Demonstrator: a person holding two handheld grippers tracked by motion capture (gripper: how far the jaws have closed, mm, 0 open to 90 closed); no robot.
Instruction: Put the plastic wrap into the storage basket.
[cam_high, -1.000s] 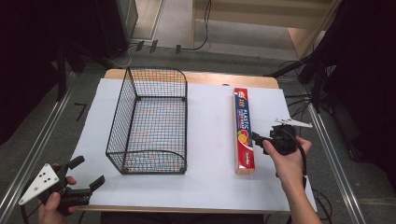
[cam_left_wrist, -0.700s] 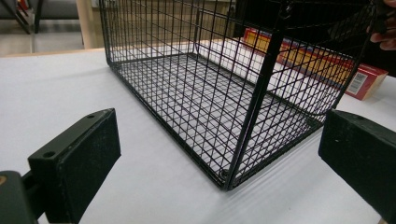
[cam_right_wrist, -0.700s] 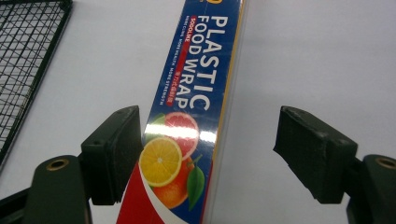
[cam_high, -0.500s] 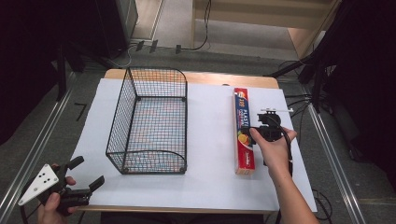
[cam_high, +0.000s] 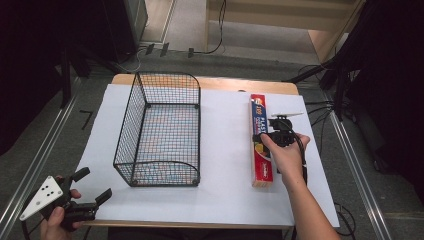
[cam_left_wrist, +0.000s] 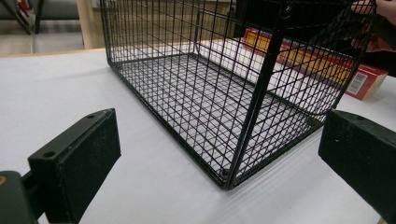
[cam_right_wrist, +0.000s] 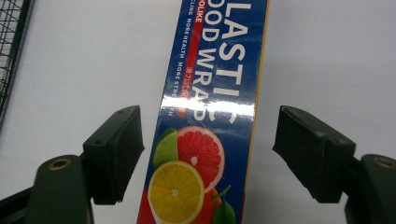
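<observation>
Risk: my right gripper (cam_right_wrist: 208, 158), jaws wide apart over the plastic wrap box (cam_right_wrist: 210, 116), may pinch off-centre, so the box twists; my left gripper (cam_left_wrist: 219, 163) is unclenched too.

Both grippers (cam_high: 90, 192) (cam_right_wrist: 208, 154) apparently wide open.

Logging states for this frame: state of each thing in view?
wire basket: upright, empty, on the table
plastic wrap box: lying flat, closed, beside the basket
right gripper: open, jaws either side of the box, not touching
left gripper: open, empty, at the table's near edge
</observation>
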